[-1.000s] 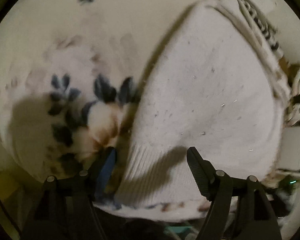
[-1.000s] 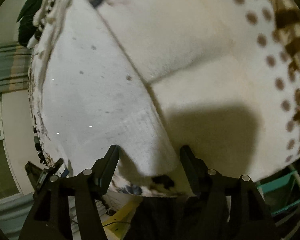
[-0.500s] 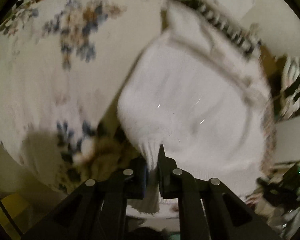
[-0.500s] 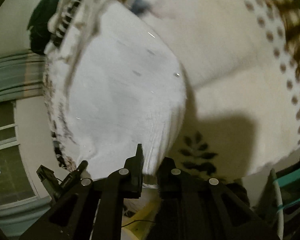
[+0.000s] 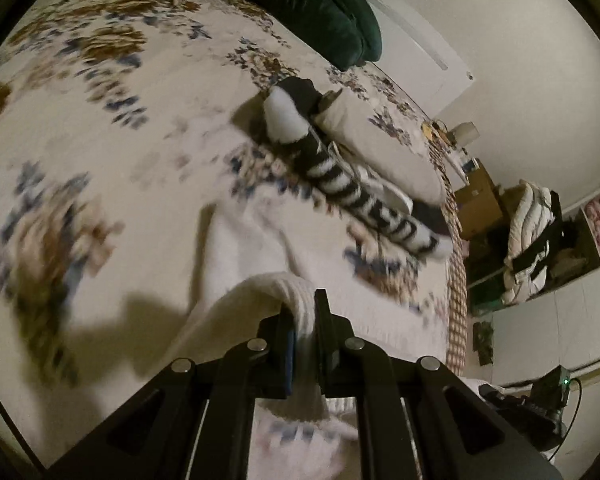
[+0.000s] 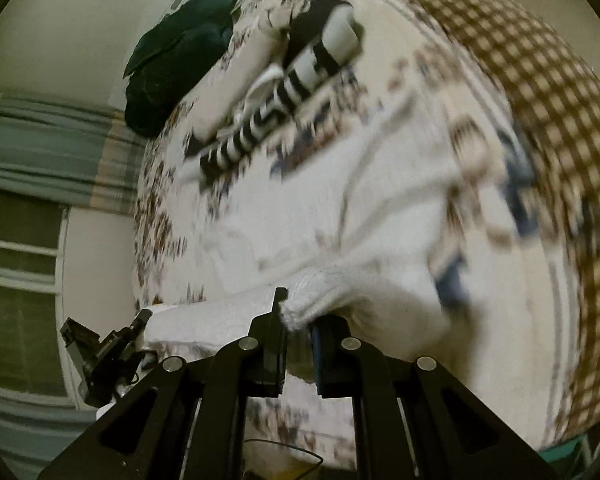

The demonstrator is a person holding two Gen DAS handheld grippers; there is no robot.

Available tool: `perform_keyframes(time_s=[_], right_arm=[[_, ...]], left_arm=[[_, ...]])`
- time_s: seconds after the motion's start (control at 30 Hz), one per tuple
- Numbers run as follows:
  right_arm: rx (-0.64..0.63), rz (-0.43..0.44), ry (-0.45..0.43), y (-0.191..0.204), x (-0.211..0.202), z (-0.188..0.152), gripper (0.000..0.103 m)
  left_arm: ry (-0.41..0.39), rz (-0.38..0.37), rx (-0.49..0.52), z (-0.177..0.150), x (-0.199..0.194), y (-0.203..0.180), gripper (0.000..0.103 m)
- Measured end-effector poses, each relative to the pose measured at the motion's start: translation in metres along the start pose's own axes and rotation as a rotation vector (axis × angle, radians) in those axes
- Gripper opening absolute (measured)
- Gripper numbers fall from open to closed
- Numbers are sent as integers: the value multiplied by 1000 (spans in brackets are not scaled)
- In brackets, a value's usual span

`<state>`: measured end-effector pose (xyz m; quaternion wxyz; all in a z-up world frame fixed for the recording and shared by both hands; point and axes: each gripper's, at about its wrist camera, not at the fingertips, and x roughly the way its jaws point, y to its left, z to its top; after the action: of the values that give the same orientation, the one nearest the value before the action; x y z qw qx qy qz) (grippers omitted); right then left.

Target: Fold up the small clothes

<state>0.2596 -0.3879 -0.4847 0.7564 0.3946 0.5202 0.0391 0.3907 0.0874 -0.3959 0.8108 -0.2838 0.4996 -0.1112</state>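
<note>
White garment (image 5: 260, 292) pinched by both tongs.

Floral bedspread (image 5: 100, 128) covers the bed, checkered edge (image 6: 540, 92) at one side. Dark green cushion (image 5: 300, 4) near wall. Curtained window (image 6: 20, 240) beyond.

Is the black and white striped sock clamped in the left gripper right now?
No, the left gripper is shut on the ribbed edge of a white knit garment, while the striped sock lies farther off on the bed.
</note>
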Motion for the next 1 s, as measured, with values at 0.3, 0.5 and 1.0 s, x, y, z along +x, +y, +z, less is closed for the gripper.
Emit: perform_keyframes(time_s=[0.3,0.5,1.0], right_arm=[[129,-93,22,-8,113,148,13],[111,-111,-57,-15,95,151,67],[-299,-557,35,4,133,-43,29]], left_arm=[[158,100,-43,94,144,14,8],[170,123,-21,93,145,19,74],[260,303,190,-60,105,-9,78]])
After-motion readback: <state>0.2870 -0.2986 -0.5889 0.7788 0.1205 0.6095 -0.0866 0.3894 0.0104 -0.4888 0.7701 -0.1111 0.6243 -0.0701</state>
